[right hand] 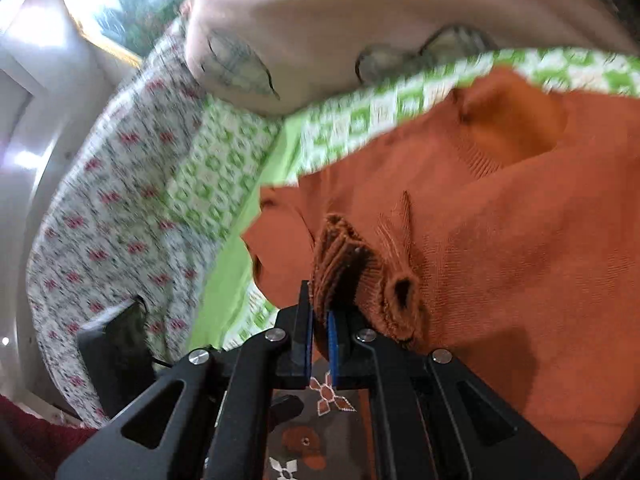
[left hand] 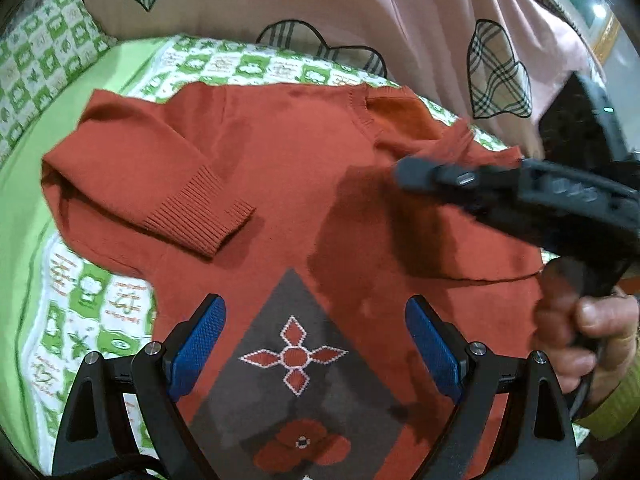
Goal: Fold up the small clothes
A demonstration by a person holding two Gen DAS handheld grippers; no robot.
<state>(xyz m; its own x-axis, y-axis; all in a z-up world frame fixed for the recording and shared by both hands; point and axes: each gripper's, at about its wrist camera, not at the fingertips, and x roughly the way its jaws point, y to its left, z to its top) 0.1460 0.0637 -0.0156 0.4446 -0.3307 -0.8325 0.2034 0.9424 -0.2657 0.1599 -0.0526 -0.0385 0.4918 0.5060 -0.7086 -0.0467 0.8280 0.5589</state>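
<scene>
Two views are examined, left wrist first. Left gripper (left hand: 316, 344) hangs above the sweater's lower front, its blue pads (left hand: 198, 344) spread wide with nothing between them. An orange-red sweater (left hand: 280, 184) lies flat on a green-and-white patterned bedsheet (left hand: 92, 312), filling the centre of the view; its grey diamond panel (left hand: 296, 364) with flower motifs sits at 6 o'clock. One sleeve (left hand: 148, 184) is folded across the body, its ribbed cuff pointing toward 4 o'clock. At 3 o'clock the right gripper (left hand: 404, 172) reaches in over the sweater, gripped by a hand (left hand: 580, 336) at 4 o'clock; blurred orange fabric rises just behind its tip. A pink quilt (left hand: 320, 4) with plaid heart patches spans 12 o'clock. In the right wrist view, the right gripper (right hand: 319, 332) is clenched on a bunched ribbed cuff (right hand: 344, 264), which stands up between the nearly closed blue pads (right hand: 333, 344) at centre. Sweater body spreads toward 3 o'clock, bedsheet toward 10 o'clock, and a floral blanket (right hand: 100, 220) lies at 9 o'clock.
</scene>
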